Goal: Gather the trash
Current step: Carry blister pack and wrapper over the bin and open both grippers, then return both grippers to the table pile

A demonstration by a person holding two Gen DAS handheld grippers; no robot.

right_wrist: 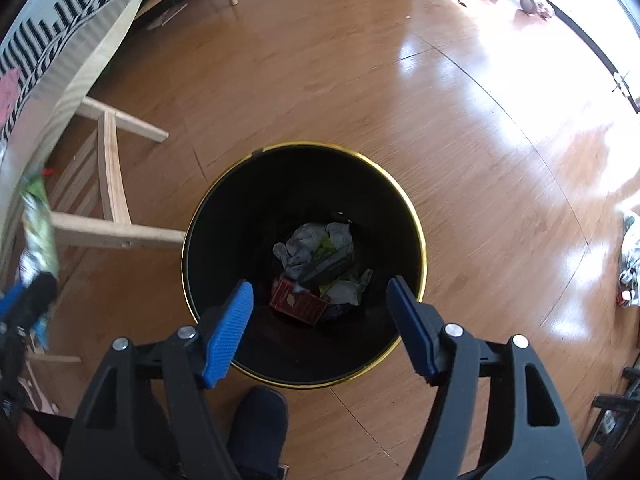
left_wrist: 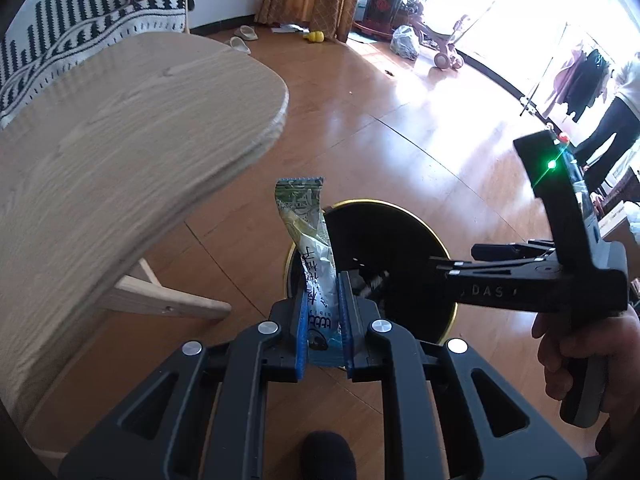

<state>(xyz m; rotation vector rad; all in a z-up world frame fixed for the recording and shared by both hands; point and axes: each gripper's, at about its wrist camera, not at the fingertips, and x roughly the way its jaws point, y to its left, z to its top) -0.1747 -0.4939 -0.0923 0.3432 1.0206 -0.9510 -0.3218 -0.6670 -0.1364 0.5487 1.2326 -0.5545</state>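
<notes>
Blue-padded left tongs (left_wrist: 325,320) clamped a wrapper (left_wrist: 310,240) near the bin (right_wrist: 416,216) rim, ready for dropping; right tongs (right_wrist: 320,304) hung apart over it, empty, above trash (right_wrist: 320,256) inside.

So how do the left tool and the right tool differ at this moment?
The left tool is shut on a snack wrapper; the right tool is open and empty. The left tool sits beside the black bin, near the wooden table; the right tool hangs directly over the bin's mouth. Both have blue pads.
</notes>
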